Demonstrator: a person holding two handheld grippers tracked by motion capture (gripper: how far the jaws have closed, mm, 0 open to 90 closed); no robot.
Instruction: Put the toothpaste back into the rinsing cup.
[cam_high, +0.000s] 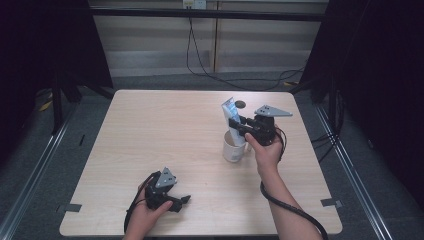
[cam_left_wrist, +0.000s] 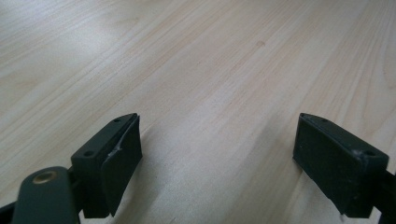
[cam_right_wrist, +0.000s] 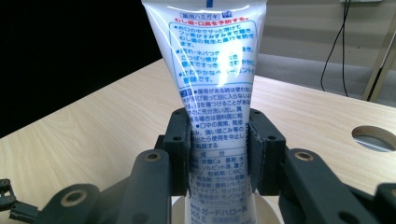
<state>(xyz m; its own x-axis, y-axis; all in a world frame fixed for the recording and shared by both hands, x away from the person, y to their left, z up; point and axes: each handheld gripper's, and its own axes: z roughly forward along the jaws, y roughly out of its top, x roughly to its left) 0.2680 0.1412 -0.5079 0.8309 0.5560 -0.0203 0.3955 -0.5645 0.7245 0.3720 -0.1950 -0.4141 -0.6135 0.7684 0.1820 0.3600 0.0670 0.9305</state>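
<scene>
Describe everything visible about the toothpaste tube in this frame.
The toothpaste tube is white soft plastic printed with blue and red Japanese text. It stands roughly upright, flat crimped end up and widening toward the top, its lower end down inside a white mug on the wooden table. The right gripper clamps its lower half, both jaws pressed against its sides. Its cap end is hidden in the mug.

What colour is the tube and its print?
White tube with blue print and a red line near the top; clearest in the right gripper view.
</scene>
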